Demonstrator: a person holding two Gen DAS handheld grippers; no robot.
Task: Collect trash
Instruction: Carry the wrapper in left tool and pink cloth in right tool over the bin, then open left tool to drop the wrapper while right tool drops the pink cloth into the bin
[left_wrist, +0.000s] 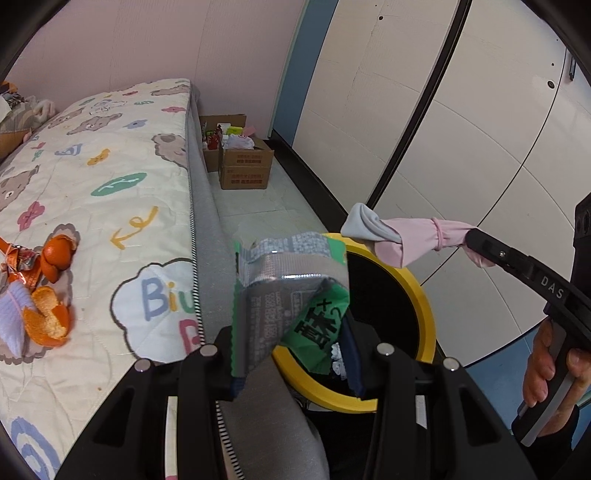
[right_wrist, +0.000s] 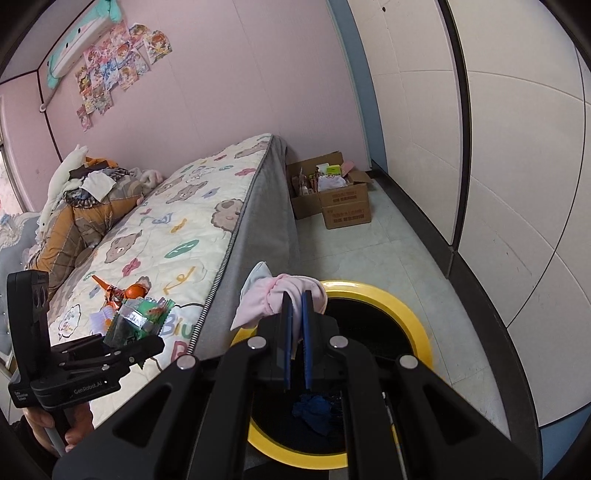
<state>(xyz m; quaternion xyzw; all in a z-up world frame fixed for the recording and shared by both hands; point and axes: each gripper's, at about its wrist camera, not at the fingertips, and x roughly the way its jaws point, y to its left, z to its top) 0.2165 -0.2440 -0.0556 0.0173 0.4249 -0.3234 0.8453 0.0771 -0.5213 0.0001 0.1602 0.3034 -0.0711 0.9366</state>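
My left gripper (left_wrist: 291, 332) is shut on a green and silver snack wrapper (left_wrist: 291, 288), held at the bed's edge beside the yellow-rimmed bin (left_wrist: 421, 295). It also shows in the right wrist view (right_wrist: 125, 328) with the wrapper (right_wrist: 142, 314). My right gripper (right_wrist: 296, 306) is shut on a pink and grey sock (right_wrist: 280, 295) over the bin's rim (right_wrist: 406, 306); the sock also shows in the left wrist view (left_wrist: 391, 236). Orange peels (left_wrist: 51, 291) and an orange wrapper (left_wrist: 18, 262) lie on the bed.
The bed (right_wrist: 177, 229) with a patterned quilt fills the left. Cardboard boxes (right_wrist: 340, 199) stand on the floor at the bed's far end. White wardrobe doors (right_wrist: 498, 166) run along the right. Blue trash (right_wrist: 314, 410) lies inside the bin. Clothes (right_wrist: 92, 192) pile on the bed.
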